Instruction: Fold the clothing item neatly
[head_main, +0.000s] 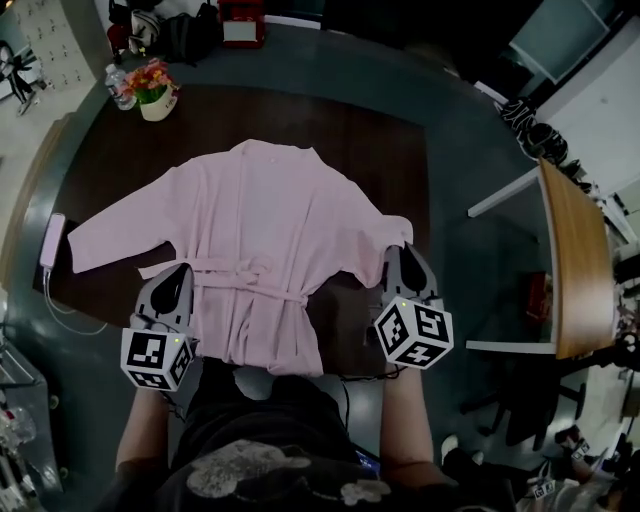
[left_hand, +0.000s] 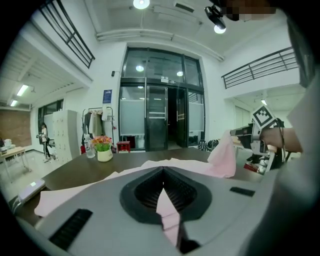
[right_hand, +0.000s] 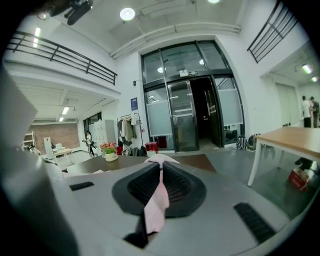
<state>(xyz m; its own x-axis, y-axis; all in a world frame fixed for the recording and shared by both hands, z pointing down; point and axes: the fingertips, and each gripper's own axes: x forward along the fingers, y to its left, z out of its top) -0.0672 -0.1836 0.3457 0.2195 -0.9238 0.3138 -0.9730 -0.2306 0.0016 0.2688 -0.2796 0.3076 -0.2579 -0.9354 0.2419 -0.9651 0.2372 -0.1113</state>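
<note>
Gripping pink robe (head_main: 255, 215) in closed jaws of left gripper (head_main: 178, 275) and right gripper (head_main: 404, 252); fold starting, next likely: carry pinched cloth across evenly.

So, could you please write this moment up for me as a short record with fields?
garment: pink robe, spread out on the dark table, belt across the waist
left gripper: jaws shut on pink fabric near the belt's end
right gripper: jaws shut on the end of the near sleeve, raised off the table
far sleeve: flat, stretched toward the phone
also on table: flower pot at the far corner
fold state: no fold visible yet
</note>
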